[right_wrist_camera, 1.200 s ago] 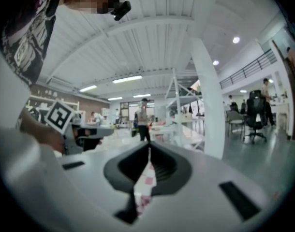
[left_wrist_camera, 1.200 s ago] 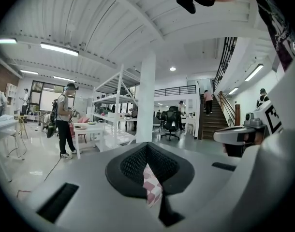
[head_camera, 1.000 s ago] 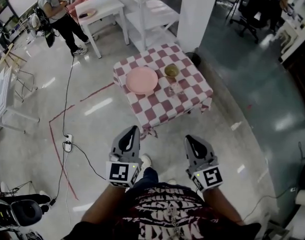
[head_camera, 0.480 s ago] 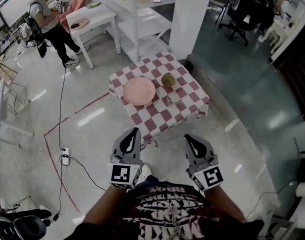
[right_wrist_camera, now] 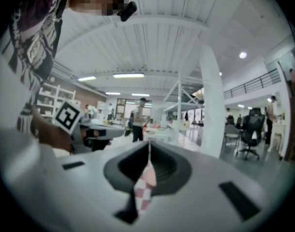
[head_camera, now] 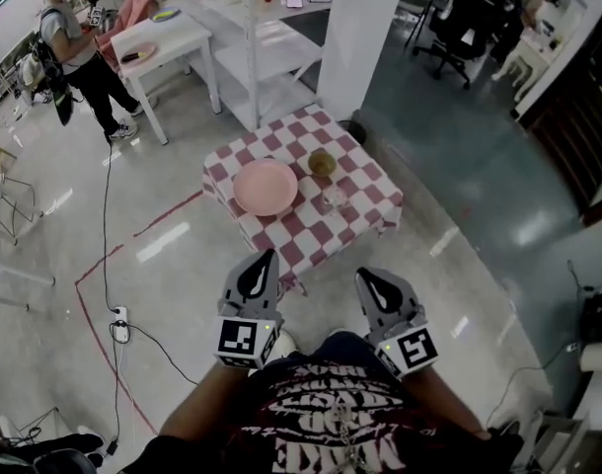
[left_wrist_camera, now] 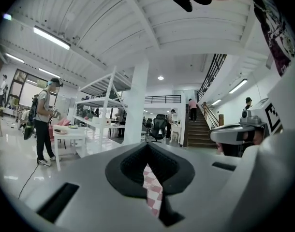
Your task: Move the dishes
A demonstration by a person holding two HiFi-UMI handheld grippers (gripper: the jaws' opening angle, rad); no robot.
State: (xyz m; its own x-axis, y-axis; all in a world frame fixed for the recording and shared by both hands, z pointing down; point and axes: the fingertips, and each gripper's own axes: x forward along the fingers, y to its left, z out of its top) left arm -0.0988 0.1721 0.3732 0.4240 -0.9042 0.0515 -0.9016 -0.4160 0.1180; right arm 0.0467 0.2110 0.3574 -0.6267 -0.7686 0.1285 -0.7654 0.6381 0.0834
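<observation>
A low table with a red-and-white checked cloth stands ahead of me on the floor. On it lie a pink plate, an olive-green bowl behind it to the right, and a small clear glass. My left gripper and right gripper are held close to my body, short of the table's near edge, both shut and empty. In each gripper view only a sliver of the checked cloth shows through the slit between the shut jaws.
A white pillar rises just behind the table, with a white shelf unit and a white side table to its left. A person stands at the far left. A cable and power strip lie on the floor near red tape.
The table has drifted a little left and down in the head view as my viewpoint shifted. Both grippers stay shut in front of my body, with nothing taken hold of.
</observation>
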